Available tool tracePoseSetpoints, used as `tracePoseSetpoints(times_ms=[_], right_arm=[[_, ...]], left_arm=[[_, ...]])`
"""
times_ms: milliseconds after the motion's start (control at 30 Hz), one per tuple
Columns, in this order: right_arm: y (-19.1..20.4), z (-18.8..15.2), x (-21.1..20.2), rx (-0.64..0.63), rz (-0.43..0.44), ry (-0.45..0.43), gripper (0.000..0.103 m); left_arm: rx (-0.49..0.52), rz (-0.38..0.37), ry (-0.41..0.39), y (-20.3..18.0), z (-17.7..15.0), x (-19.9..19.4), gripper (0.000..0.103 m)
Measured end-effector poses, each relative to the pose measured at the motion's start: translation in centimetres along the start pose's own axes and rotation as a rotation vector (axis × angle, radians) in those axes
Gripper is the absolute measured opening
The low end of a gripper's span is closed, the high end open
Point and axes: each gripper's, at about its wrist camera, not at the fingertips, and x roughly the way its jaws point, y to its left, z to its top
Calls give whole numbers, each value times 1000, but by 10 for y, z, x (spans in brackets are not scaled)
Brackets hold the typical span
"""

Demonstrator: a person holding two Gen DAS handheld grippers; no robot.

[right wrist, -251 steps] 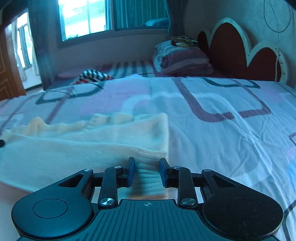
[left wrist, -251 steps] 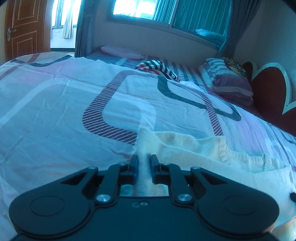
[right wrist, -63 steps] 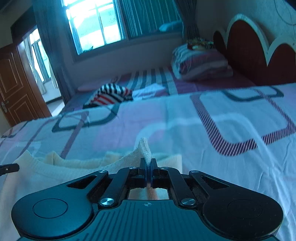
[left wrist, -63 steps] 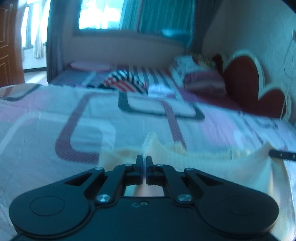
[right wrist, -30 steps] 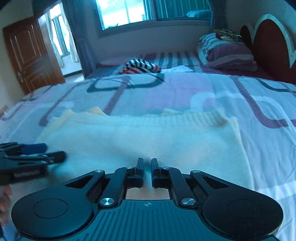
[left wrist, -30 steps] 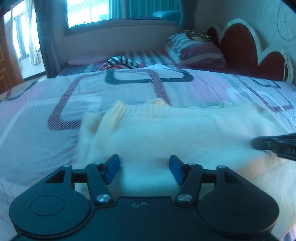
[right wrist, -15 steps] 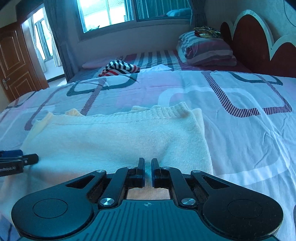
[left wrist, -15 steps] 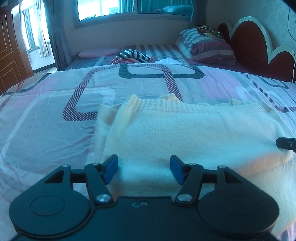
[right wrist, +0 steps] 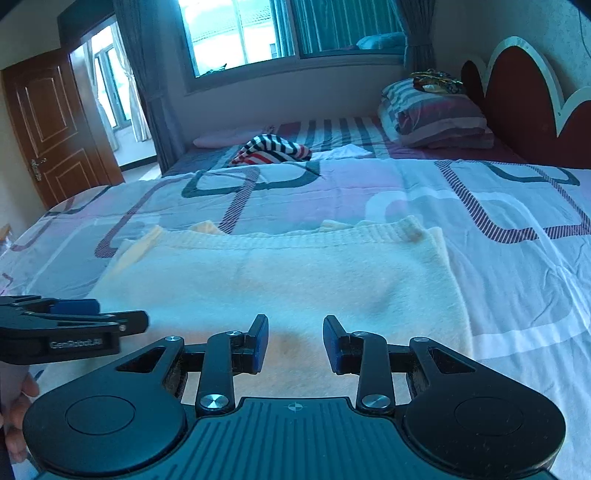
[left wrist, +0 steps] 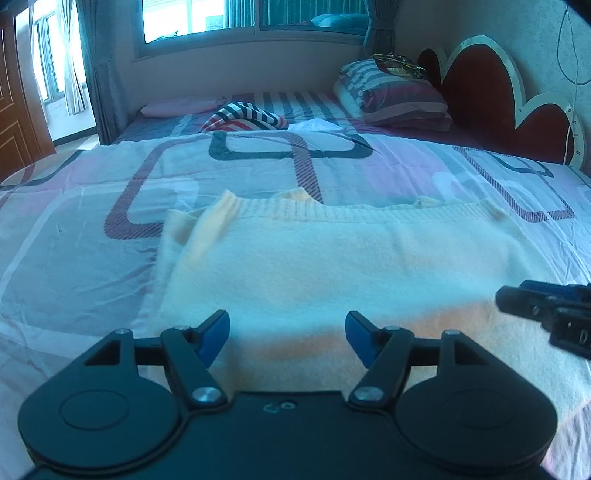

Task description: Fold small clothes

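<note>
A cream knitted sweater (left wrist: 332, 266) lies folded flat on the bed (left wrist: 92, 266), on a bedspread printed with pink, white and dark striped loops. Its ribbed hem runs straight across the far edge, and a layer beneath pokes out at the left side and at both far corners, so the fold is not quite even. The knit looks soft and thick, with a shallow dent near the right side in the right wrist view. The left gripper (left wrist: 287, 332) hangs over the near edge of the sweater with its blue-padded jaws wide apart and nothing between them; they have just been opening further. The right gripper (right wrist: 294, 343) sits over the near right part of the sweater, its jaws also apart and holding nothing, having just been opening from nearly closed. Each gripper shows at the side of the other's view, and part of a hand (right wrist: 16, 406) appears at the lower left of the right wrist view. Farther up the bed lie a striped garment (left wrist: 245, 118) in dark, white and red, a pale pink pillow (left wrist: 181, 107) and a stack of striped pillows (left wrist: 399, 96) against a dark red scalloped headboard (left wrist: 484, 81). A window (right wrist: 295, 29) with curtains fills the far wall, and a wooden door (right wrist: 55, 122) stands at the left.
</note>
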Motion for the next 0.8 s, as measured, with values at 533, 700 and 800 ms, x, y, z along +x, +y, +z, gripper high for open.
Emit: tracePoseSetpoints(times_ms=[533,700,800], right_arm=[[-29,-50,-17,-14,-112,75,33],[-28,-64,-27,-26,-142,84,33],[-24,-68,-28,-27,-163,95,33]], left_arm=[[-32,32,56,27,-40,-16,71],[6,46,53,22,-58,-25,73],[23,55,49,19,-60,-25,74]])
